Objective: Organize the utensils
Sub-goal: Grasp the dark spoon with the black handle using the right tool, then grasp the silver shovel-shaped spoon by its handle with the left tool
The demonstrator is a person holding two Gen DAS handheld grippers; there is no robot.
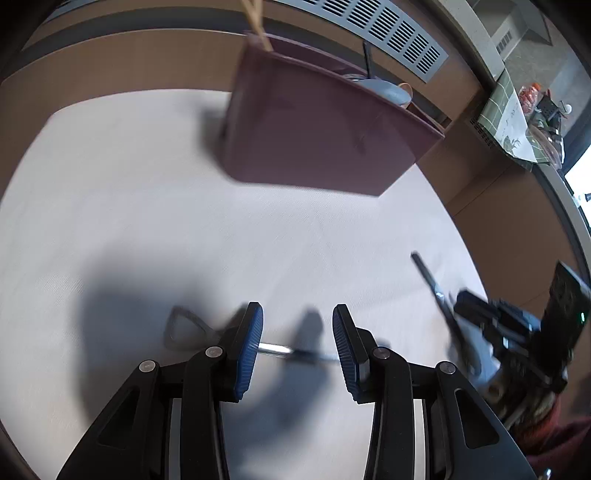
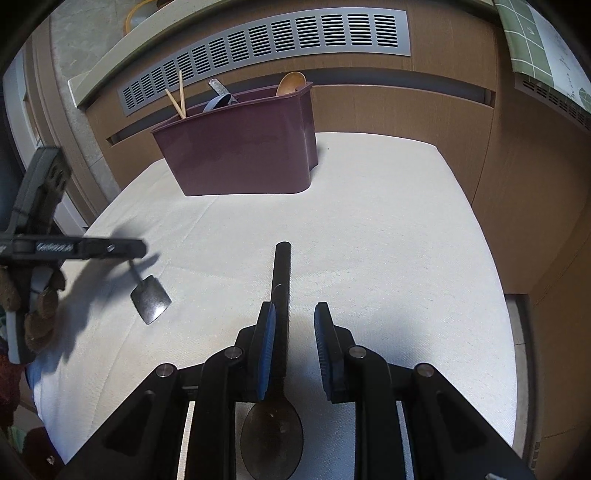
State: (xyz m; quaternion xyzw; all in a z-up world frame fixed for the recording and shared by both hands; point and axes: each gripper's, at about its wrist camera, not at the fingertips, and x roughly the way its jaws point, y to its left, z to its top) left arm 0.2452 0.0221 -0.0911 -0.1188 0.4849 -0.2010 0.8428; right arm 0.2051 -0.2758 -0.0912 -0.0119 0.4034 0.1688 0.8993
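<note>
Caddy (image 2: 243, 155) holds chopsticks (image 2: 177, 99), wooden spoon (image 2: 291, 83); both grippers (image 1: 298, 345) (image 2: 294, 345) gape, unclenched.

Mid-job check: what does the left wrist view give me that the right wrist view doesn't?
Left wrist only: the left claw seen open, with the spatula handle crossing between its fingers. Right wrist only: the right claw seen open, with the dark spoon handle lying between its fingers. Both: the purple caddy holding chopsticks, the white tabletop, and both utensils.

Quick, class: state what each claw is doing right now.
Left claw: open, astride the small spatula handle, not clamped.
Right claw: open, the dark spoon between its fingers, not gripped.
</note>
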